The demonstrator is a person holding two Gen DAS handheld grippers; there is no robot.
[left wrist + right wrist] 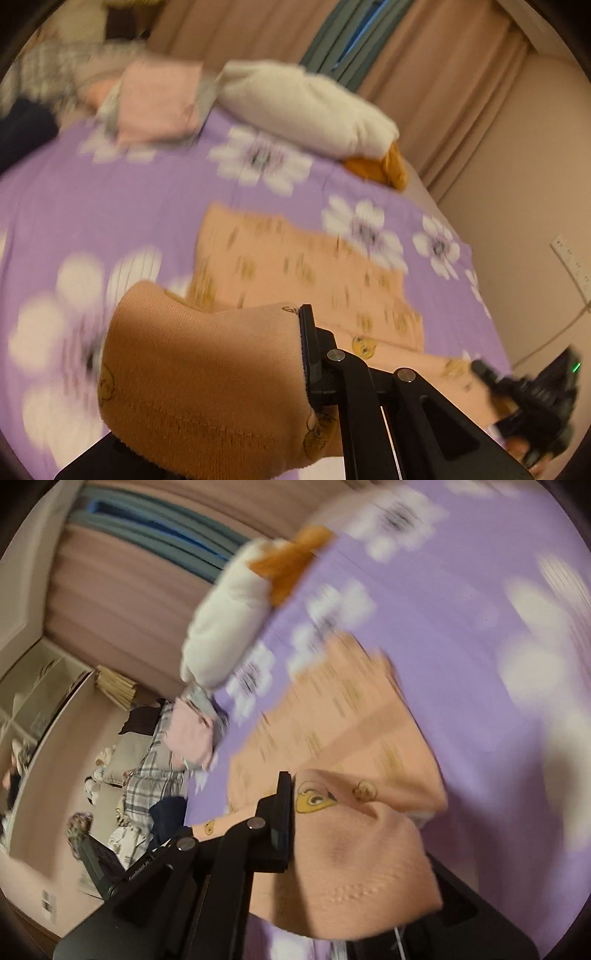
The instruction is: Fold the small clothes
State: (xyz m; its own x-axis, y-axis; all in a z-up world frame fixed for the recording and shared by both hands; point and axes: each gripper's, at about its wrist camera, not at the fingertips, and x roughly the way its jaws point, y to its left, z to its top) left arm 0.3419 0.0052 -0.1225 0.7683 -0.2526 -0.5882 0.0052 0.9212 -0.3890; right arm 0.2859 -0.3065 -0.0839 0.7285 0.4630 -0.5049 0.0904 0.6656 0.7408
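Note:
A small peach garment with yellow cartoon prints lies on the purple flowered bed cover. My left gripper is shut on a ribbed cuff end of it, and the cloth drapes over the left finger. My right gripper is shut on another end of the same garment, and that cloth hides its right finger. The right gripper also shows at the lower right of the left wrist view. Both views are motion-blurred.
A white plush toy with orange parts lies at the far edge of the bed. Folded pink clothes sit beside it, with plaid cloth and a dark garment behind. Curtains and a wall border the bed.

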